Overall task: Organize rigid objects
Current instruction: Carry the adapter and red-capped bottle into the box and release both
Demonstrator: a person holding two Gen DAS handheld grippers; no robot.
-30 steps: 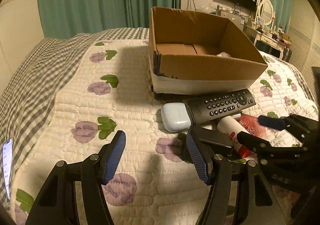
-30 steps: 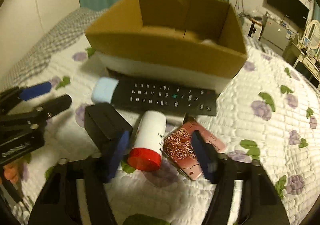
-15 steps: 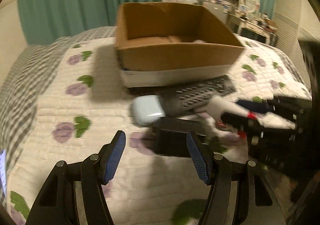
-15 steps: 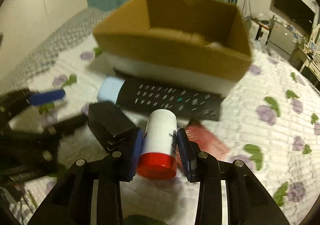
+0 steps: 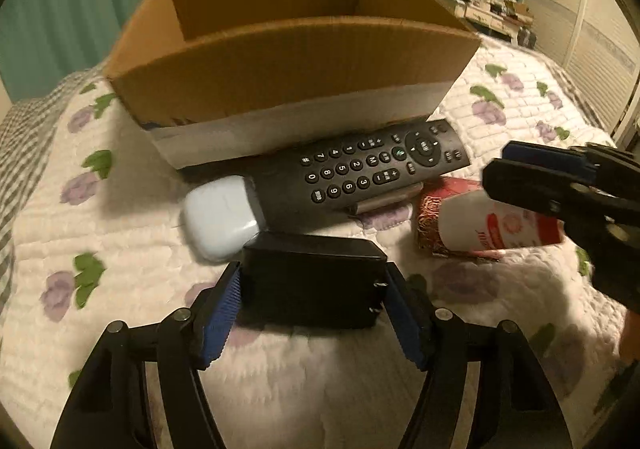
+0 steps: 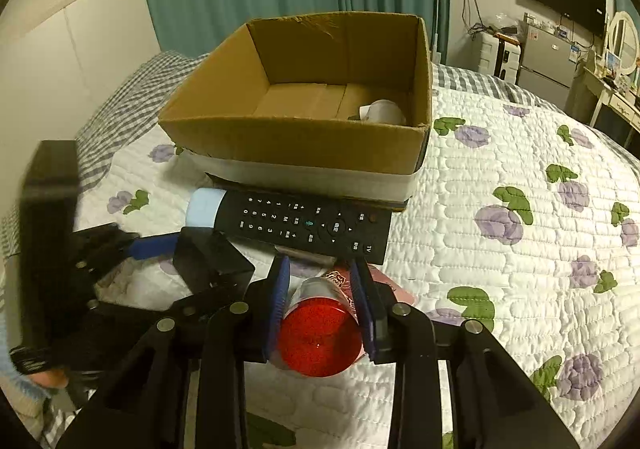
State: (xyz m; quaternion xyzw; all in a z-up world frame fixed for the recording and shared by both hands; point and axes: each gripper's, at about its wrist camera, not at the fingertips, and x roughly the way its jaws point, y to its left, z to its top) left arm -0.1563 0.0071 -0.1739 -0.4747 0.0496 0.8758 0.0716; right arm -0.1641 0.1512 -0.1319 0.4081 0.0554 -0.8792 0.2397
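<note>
Left hand-held gripper (image 5: pixel 312 305): its blue pads sit against both ends of the black box (image 5: pixel 314 283), grasping it just above the quilted bed (image 5: pixel 132 261).
Right hand-held gripper (image 6: pixel 322 299): clenched around the white bottle (image 6: pixel 320 329), whose red cap faces the right wrist camera; the bottle hangs just above the bed.
Black box: at the near middle of the left wrist view, just in front of the pale blue case (image 5: pixel 220 217).
Remote control (image 5: pixel 360 173): lies flat, buttons up, against the near wall of the cardboard box (image 5: pixel 288 61), its left end touching the pale blue case.
Red patterned card (image 5: pixel 430 217): on the bed under the white bottle, right of the remote.
Cardboard box: open-topped, at the far middle of the bed, with a white object (image 6: pixel 382 111) in its far right corner.
</note>
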